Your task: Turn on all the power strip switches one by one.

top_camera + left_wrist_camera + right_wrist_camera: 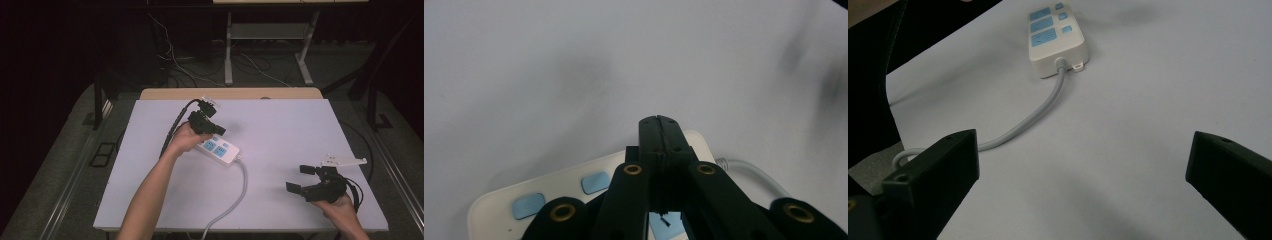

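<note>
A white power strip with blue sockets lies near the middle of the white table; its grey cable runs toward the front edge. My left gripper hovers just over the strip's far end, jaws pressed together with nothing between them. In the left gripper view the shut jaws stand above the power strip. My right gripper rests at the front right of the table, wide open and empty. The right gripper view has the power strip and its cable ahead of the spread fingers.
The white table top has a wooden strip along its far edge. Beyond it stand a desk frame and loose cables on the dark floor. Black cables trail from both grippers.
</note>
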`<state>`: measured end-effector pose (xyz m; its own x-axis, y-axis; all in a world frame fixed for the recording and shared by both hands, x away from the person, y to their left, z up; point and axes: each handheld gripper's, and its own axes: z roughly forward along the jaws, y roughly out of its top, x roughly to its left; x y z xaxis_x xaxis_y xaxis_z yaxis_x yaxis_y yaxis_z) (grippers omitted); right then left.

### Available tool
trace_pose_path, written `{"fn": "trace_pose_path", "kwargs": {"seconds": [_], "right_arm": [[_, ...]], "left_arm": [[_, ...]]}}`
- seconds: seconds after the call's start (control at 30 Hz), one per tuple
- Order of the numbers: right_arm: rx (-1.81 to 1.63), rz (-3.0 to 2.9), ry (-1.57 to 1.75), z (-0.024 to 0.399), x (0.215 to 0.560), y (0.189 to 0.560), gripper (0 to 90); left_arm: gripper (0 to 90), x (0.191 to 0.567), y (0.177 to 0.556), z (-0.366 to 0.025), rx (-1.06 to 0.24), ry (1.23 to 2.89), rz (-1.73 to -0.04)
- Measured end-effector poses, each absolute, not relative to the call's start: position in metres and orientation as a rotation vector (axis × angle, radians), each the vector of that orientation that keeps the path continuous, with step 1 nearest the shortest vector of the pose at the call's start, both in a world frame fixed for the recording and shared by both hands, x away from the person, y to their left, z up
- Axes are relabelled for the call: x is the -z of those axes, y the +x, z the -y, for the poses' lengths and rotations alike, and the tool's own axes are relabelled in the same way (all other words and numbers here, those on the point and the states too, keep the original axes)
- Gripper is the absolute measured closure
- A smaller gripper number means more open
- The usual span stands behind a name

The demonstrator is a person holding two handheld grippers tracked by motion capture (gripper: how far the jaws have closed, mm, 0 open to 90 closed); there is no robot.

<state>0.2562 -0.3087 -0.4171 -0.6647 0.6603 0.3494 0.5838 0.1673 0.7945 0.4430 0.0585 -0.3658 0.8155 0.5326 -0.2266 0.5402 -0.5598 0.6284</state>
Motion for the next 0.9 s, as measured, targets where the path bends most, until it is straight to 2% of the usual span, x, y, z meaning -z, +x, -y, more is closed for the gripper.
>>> {"fn": "trace_pose_path", "kwargs": {"seconds": [0.43,0.9], "right_arm": [[-1.530,-2.339,1.251,0.309,0.417,0.256,0.5],[-1.532,-2.339,1.253,0.309,0.418,0.257,0.6]], "left_arm": [[89.8,0.353,0.451,-0.072,-0.045,2.260,-0.818],[89.7,0.367,0.456,-0.072,-0.046,2.276,-0.848]]}}
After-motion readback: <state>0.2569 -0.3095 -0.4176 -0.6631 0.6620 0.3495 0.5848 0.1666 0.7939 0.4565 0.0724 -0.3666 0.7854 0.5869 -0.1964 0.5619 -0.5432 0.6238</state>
